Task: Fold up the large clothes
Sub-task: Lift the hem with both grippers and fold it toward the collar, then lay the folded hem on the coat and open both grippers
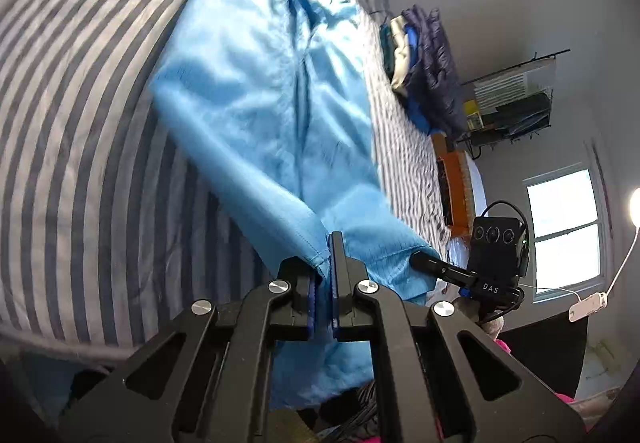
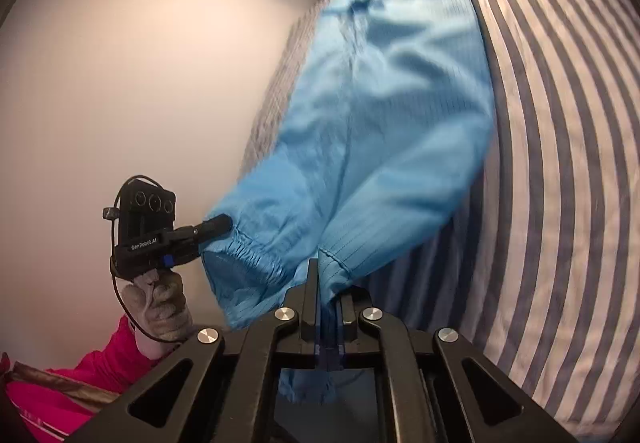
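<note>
A light blue garment (image 1: 272, 103) with elastic cuffs lies stretched over a grey-and-white striped bedsheet (image 1: 80, 123). My left gripper (image 1: 325, 275) is shut on the garment's near hem. In the right wrist view the same garment (image 2: 384, 103) runs away from me, and my right gripper (image 2: 328, 295) is shut on its hem next to a gathered cuff (image 2: 256, 259). Each gripper shows in the other's view: the right one (image 1: 432, 263) at the cloth's right edge, the left one (image 2: 212, 227) at the cloth's left edge, held by a gloved hand (image 2: 160, 307).
A pile of dark blue and other clothes (image 1: 424, 75) lies further along the bed. An orange box (image 1: 456, 183) sits at the bed's far side, a wire rack (image 1: 508, 107) hangs on the wall, and a window (image 1: 564, 227) is at the right. A plain wall (image 2: 140, 63) fills the right wrist view's left.
</note>
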Available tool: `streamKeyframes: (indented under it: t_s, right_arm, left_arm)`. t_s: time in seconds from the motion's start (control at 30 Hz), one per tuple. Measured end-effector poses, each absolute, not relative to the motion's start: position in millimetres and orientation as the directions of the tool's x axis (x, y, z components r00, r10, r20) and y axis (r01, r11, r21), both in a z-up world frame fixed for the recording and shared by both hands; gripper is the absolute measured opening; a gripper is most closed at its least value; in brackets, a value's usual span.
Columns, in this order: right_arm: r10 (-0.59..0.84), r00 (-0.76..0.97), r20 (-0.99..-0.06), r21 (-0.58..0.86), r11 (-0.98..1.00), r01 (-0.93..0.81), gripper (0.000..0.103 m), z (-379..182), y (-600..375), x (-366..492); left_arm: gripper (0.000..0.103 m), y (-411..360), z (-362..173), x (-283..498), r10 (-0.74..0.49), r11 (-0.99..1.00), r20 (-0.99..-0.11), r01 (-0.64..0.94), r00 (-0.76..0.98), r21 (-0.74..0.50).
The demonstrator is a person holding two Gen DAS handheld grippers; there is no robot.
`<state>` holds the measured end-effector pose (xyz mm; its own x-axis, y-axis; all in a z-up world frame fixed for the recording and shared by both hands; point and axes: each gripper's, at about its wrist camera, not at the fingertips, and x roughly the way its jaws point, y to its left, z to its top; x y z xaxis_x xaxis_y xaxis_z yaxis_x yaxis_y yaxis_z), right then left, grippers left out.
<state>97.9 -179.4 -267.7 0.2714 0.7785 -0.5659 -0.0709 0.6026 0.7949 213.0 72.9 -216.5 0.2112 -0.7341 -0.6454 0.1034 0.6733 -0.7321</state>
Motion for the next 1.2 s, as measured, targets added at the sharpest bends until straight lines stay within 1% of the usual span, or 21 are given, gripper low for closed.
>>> streamKeyframes:
  t_s: [0.27,0.47,0.7,0.87,1.13,1.2]
  right_arm:
    - [0.735,0.365,-0.571,0.762,0.640,-0.097,0.002,-238.2,-192.0,155.4]
    - [0.681,0.392,-0.619,0.715,0.695,-0.079,0.002,-233.8,-203.0,204.2]
    - [0.611,0.399,-0.683,0.643,0.763,-0.067,0.002,-238.6,-200.8,265.7]
    - [0.560,0.380,-0.736,0.597,0.802,-0.025,0.002,-257.2,-201.8,297.6]
    - [0.510,0.338,-0.791,0.544,0.839,0.005,0.002,-286.3,-197.7,325.1]
    - [0.515,0.329,-0.792,0.546,0.838,0.003,0.003,-289.6,-197.8,327.8]
  left_arm:
    - [0.003,73.5,-188.7,272.8,-0.706,0.697,-0.650,0.114,0.279,-0.708]
    - [0.003,73.8,-190.4,318.4,-0.663,0.732,-0.674,0.094,0.326,-0.675]
    - [0.003,71.3,-206.4,371.4,-0.633,0.752,-0.692,0.063,0.347,-0.657]
    - [0.003,79.4,-236.4,402.9,-0.616,0.751,-0.709,-0.016,0.343,-0.660]
    - [0.003,81.6,-266.2,421.6,-0.592,0.768,-0.737,-0.049,0.326,-0.639]
    - [0.003,81.2,-269.3,424.4,-0.588,0.770,-0.743,-0.058,0.320,-0.635]
